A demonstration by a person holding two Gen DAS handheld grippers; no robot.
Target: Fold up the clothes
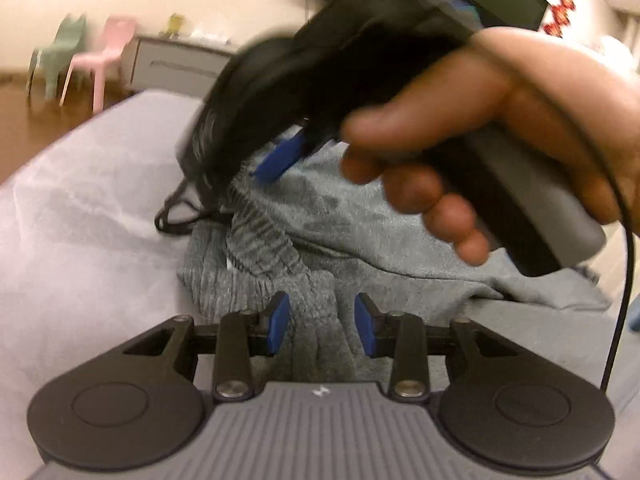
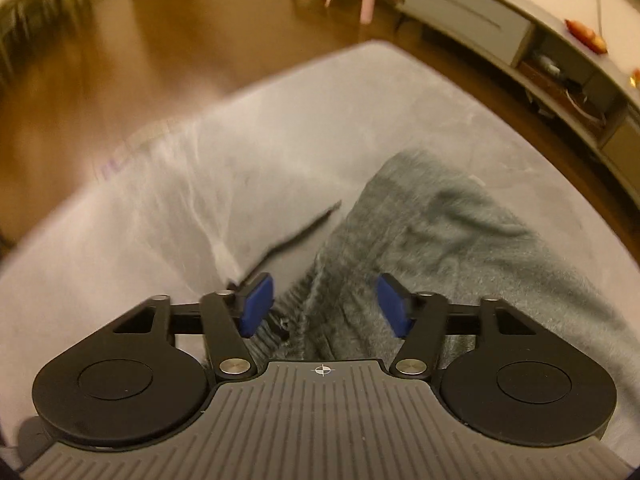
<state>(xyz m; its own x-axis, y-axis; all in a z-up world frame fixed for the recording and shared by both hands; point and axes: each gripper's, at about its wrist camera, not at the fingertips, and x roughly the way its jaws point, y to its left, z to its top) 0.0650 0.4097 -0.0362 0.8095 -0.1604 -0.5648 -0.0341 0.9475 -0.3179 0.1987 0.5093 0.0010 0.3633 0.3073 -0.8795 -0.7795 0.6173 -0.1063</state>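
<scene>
Grey garment [image 1: 320, 248] lies crumpled on the pale tabletop [image 1: 88, 220]. We see both the left hand-held gripper [image 1: 321, 322] and the right hand-held gripper [image 2: 326, 306] with pads apart, straddling its folds.

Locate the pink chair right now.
Left wrist view, upper left: pink chair stands on the wood floor beside a green chair, left of the grey cabinet.

Warm, yellowish indoor light fills both views, fairly dim. Fisheye distortion curves the edges and darkens the corners. In the left wrist view the person's hand [image 1: 500, 140] on the black gripper handle is smeared by motion blur. In the right wrist view the glossy brown wooden floor [image 2: 120, 60] shows soft glare and blur.
</scene>
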